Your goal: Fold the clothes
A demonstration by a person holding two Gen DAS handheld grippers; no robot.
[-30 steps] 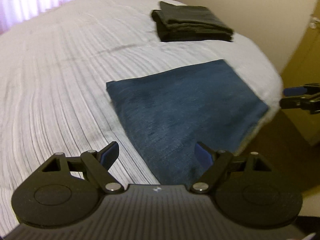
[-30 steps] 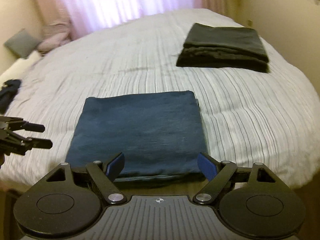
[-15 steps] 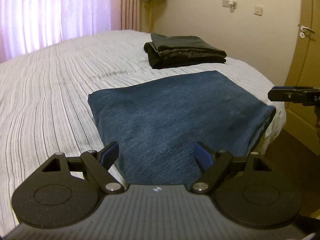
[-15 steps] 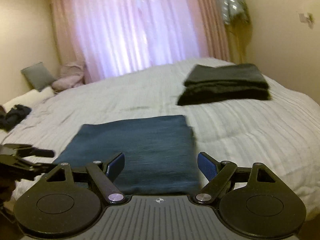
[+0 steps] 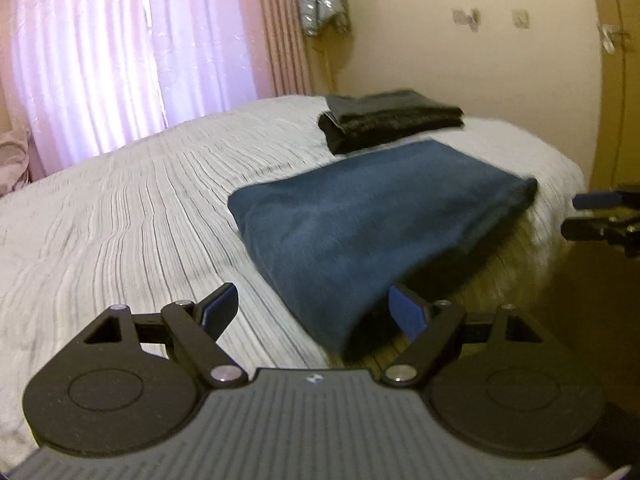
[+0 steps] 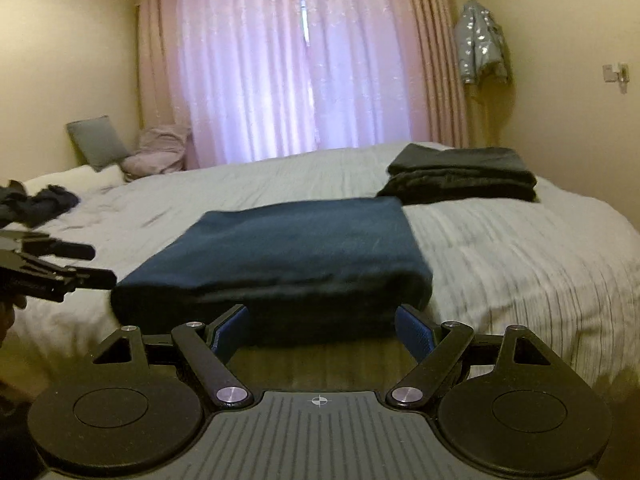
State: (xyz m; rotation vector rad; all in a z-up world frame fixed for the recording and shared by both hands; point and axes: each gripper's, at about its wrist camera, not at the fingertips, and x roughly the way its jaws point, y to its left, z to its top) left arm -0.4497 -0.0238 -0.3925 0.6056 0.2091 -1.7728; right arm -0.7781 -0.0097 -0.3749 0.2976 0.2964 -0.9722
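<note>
While both tools hung off the bed's near edge, neither held anything. The left tool (image 5: 312, 312) stood wide, its blue pads (image 5: 218, 310) apart in front of the blue cloth's (image 5: 372, 216) near corner, not touching it. The right tool (image 6: 322, 330) was wide too, level with the cloth's (image 6: 288, 248) thick front fold. The cloth lay folded at the near edge of the bed (image 6: 500, 248), its front hanging slightly over the side. A dark stack (image 6: 460, 176) of folded clothes sat farther back on the bed, near the cloth. Dark loose clothes (image 6: 36, 204) lay at the far left by the pillows (image 6: 96, 142).
</note>
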